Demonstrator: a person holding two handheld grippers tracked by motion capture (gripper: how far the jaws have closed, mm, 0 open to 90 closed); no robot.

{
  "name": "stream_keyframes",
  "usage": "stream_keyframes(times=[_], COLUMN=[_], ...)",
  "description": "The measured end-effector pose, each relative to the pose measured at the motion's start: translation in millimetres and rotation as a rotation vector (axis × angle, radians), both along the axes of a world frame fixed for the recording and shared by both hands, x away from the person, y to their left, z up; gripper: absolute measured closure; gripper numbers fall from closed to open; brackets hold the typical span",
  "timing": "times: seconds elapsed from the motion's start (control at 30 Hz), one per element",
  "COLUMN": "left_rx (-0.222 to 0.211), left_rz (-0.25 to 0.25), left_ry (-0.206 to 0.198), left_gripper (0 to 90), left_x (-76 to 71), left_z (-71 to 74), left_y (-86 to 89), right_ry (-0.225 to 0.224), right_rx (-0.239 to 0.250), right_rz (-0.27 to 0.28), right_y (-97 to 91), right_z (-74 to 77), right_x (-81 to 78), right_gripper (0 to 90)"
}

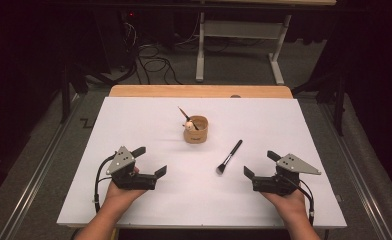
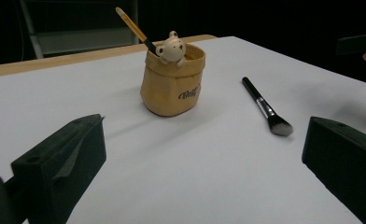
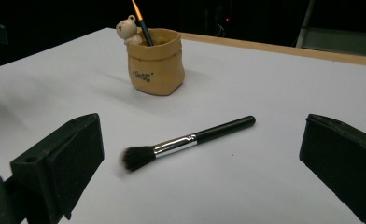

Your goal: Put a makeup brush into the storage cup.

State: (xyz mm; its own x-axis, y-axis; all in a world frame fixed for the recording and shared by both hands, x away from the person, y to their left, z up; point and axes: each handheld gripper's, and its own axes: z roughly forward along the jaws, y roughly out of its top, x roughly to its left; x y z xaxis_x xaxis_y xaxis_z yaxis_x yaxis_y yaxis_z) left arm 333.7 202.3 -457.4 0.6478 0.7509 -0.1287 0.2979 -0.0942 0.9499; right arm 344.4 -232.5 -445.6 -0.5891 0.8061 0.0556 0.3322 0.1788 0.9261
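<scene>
The left hand-held gripper (image 1: 150, 160) and right hand-held gripper (image 1: 258, 164) rested low on the white worktop (image 1: 134, 120), each with jaws spread wide and nothing between them. A black-handled makeup brush with a silver ferrule and dark bristles (image 3: 186, 141) lay flat just ahead of the right hand-held gripper, untouched. Beyond it stood a tan sack-shaped holder with a small bear figure (image 2: 172, 81), a yellow-handled brush (image 2: 133, 29) leaning inside.

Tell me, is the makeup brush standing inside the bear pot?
No, the makeup brush lies flat on the white table, apart from the bear pot, which holds a different, yellow-handled brush.
</scene>
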Motion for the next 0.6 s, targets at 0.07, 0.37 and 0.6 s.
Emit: stream_keyframes(times=[0.07, 0.37, 0.6], left_rx=[0.001, 0.003, 0.011], left_rz=[0.0, 0.005, 0.006], left_ry=[0.001, 0.003, 0.006], left_gripper=[0.5, 0.5, 0.5], left_x=[0.2, 0.4, 0.1], left_z=[0.2, 1.2, 1.0], left_y=[0.6, 3.8, 3.5], right_ry=[0.012, 0.08, 0.146], right_rx=[0.002, -0.059, -0.111], right_rz=[0.0, -0.028, -0.054], right_y=[-0.4, -1.7, -3.7], right_z=[-1.3, -8.3, -13.3], right_x=[1.0, 6.9, 11.3], right_gripper=[0.3, 0.9, 0.9])
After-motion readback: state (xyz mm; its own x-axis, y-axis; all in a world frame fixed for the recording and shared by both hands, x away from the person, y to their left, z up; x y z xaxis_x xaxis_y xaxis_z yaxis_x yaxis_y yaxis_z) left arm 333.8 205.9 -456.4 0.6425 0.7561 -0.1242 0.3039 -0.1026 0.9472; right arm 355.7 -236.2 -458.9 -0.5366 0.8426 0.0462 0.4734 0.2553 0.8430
